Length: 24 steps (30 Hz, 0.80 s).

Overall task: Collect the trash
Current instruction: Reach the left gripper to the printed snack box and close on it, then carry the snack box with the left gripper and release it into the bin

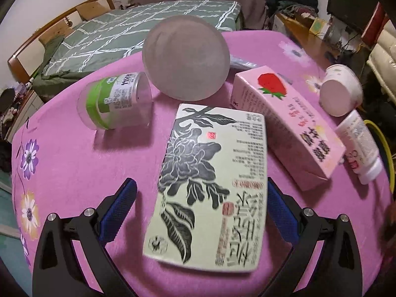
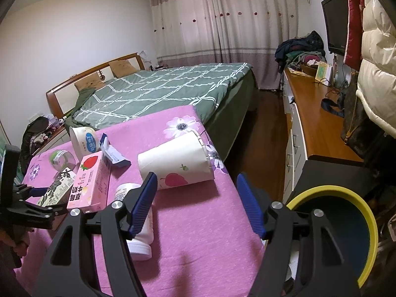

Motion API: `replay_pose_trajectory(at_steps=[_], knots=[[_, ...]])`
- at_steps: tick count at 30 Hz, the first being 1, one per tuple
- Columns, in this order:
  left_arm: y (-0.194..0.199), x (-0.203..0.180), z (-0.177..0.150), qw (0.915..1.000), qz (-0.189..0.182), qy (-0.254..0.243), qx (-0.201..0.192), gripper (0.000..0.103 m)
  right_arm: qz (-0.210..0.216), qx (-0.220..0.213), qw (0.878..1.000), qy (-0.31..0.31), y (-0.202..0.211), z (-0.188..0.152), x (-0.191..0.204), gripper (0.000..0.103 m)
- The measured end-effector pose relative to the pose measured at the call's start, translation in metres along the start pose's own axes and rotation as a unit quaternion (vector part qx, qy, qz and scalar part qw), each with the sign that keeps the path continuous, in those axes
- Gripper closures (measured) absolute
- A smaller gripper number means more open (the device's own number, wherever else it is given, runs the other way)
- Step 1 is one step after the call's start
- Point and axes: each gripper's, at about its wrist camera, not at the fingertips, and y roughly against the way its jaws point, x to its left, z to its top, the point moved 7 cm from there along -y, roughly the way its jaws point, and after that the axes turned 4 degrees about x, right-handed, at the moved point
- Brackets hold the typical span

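On the left side of the pink table (image 1: 74,153), a clear tub with a green band (image 1: 115,100) lies on its side. Next to it a round frosted lid (image 1: 185,58) stands on its edge. In front of these lies a flat cream box with a black flower (image 1: 210,185).

The left gripper (image 1: 201,198) is over this box. Its blue fingers (image 1: 118,210) are spread wide, one on each side of the box. They do not look like they press on it yet, so the box rests on the table. This looks like the step of picking up the flower box.

To the right lies a pink strawberry milk carton (image 1: 284,123), then a white paper cup (image 2: 175,160) on its side and a small white bottle (image 2: 141,232).

The right gripper (image 2: 198,203) hangs above the table with its fingers apart and nothing between them. At the far right, below the table edge, is the bin with a yellow rim (image 2: 366,212).

Next, the left fingers likely need to close on the box's long sides, lift it, and carry it across to the bin. The box is wide, so it may slip.
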Motion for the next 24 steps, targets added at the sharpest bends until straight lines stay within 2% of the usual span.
replay_pose_trajectory(at_steps=[3,5,6,13,21,24], knots=[[-0.006,-0.005,0.006,1.0,-0.006,0.001,-0.002,0.01,-0.001,0.001,1.0,0.001,0.0,-0.001,0.0,0.039],[-0.003,-0.008,0.008,0.9999,-0.008,-0.002,-0.007,0.027,0.0,0.001,1.0,0.0,0.0,-0.001,0.0,0.039],[-0.002,-0.01,0.01,0.9999,-0.008,-0.004,-0.008,0.029,0.002,0.002,1.0,-0.001,0.0,-0.001,0.0,0.039],[0.012,-0.022,-0.006,0.9997,0.019,-0.013,-0.01,0.03,0.007,-0.002,1.0,-0.003,0.003,-0.001,-0.002,0.039],[0.056,-0.025,-0.041,0.9984,0.044,0.012,-0.034,0.03,0.012,-0.014,1.0,-0.006,0.011,0.001,-0.005,0.039],[0.075,-0.035,-0.052,0.9978,0.046,0.015,-0.045,0.03,0.019,-0.001,1.0,-0.008,0.017,0.0,-0.009,0.039]])
